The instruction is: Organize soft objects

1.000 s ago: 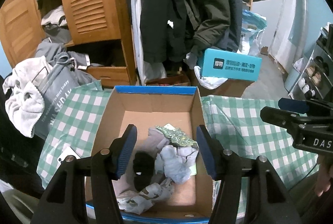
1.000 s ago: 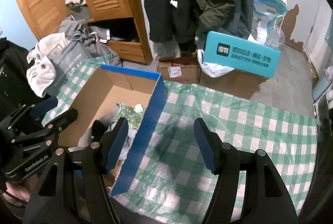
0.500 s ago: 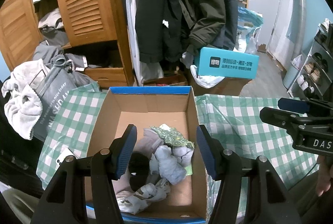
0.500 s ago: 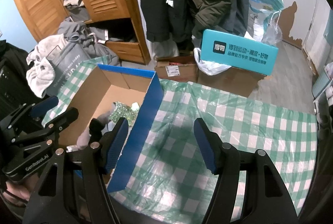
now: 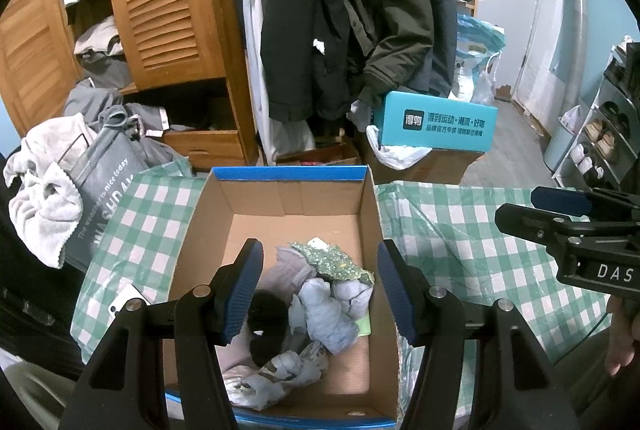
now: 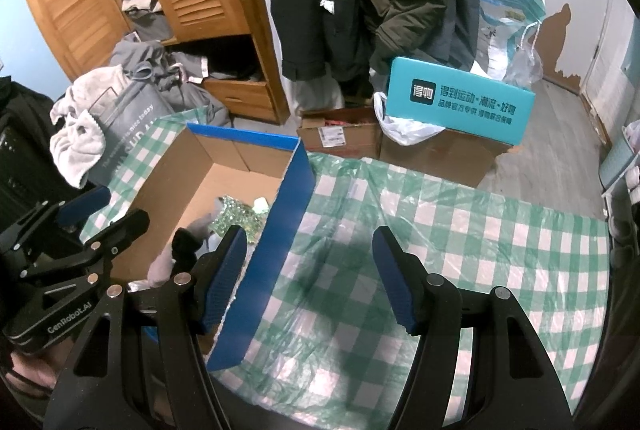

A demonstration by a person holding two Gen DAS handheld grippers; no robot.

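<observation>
Left claw [image 5: 320, 288] agape over box [image 5: 372, 230], soft pile [image 5: 320, 310] partly hidden, right claw [image 6: 308, 276] agape, empty

– What's in the cardboard box [image 5: 372, 218]?

– A loose heap of soft things [image 5: 304, 310], bunched toward its near half. A pale grey-blue sock [image 5: 326, 314] lies on top, a black sock [image 5: 266, 322] just left of it.

– And the glittery piece?

– A green sequinned cloth [image 5: 334, 264] at the far edge of the heap, partly over a mauve cloth [image 5: 286, 270]. A patterned white piece [image 5: 276, 374] lies nearest. The box's far half is bare cardboard.
</observation>
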